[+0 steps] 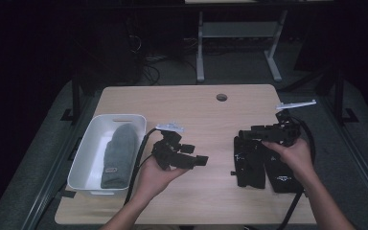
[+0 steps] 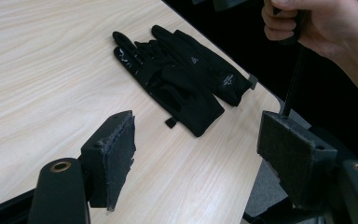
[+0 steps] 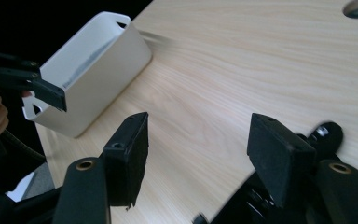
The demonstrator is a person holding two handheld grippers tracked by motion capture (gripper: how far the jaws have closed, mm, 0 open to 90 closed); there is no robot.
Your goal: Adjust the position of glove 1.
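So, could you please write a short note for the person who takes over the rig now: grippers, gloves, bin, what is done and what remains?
Left gripper: jaws open, nothing between them, over the table's middle, pointing toward the black gloves.
Right gripper: jaws open, empty, over the gloves' far end.
Black gloves: two, lying side by side flat on the table near its right front edge, not gripped.
White bin: at the table's left, a grey glove or mitten already inside.
Done: the grey one is binned.
Left, most likely: pick up the black gloves and put them in the bin.
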